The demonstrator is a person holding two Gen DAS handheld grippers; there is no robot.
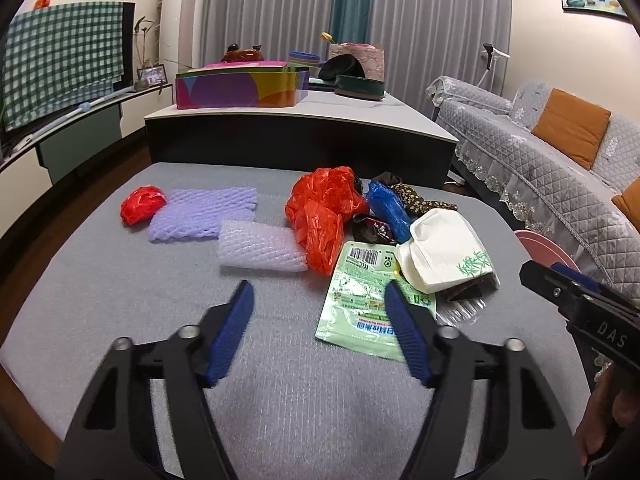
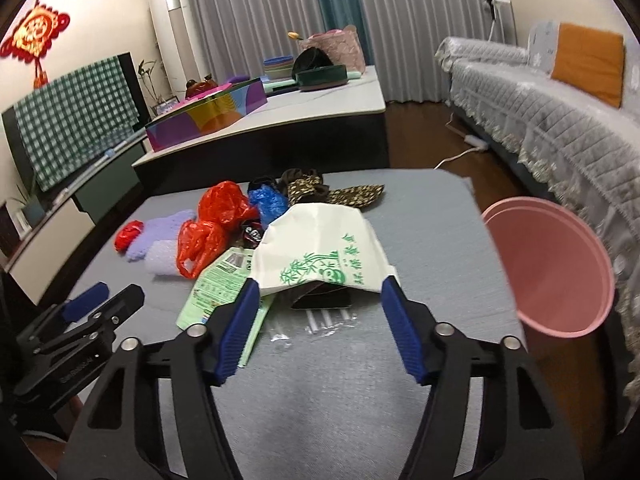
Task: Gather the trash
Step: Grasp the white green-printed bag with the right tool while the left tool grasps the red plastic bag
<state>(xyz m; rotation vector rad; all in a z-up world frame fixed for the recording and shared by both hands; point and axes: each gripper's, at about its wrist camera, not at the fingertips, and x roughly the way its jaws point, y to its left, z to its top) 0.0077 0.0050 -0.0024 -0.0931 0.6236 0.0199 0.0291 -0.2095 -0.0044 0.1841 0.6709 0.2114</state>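
Note:
Trash lies on a grey mat (image 1: 120, 300): a white paper bag with green print (image 2: 320, 256) (image 1: 444, 256), a green foil wrapper (image 1: 360, 312) (image 2: 216, 280), a red plastic bag (image 1: 324, 212) (image 2: 216, 224), two purple foam nets (image 1: 200, 216), a pale foam net (image 1: 260, 248), a small red wad (image 1: 142, 204), a blue bag (image 1: 388, 204) and clear film (image 2: 316, 320). My left gripper (image 1: 320, 292) is open above the mat, its right finger over the green wrapper. My right gripper (image 2: 316, 292) is open, its tips at the white bag's near edge. A pink bin (image 2: 552, 268) stands at the mat's right.
A low table (image 1: 360, 116) behind the mat carries a colourful box (image 1: 240, 88), bowls and a pink basket. A quilted grey sofa (image 1: 560, 184) with orange cushions runs along the right. A TV stand with a checked cloth (image 1: 60, 68) is at the left.

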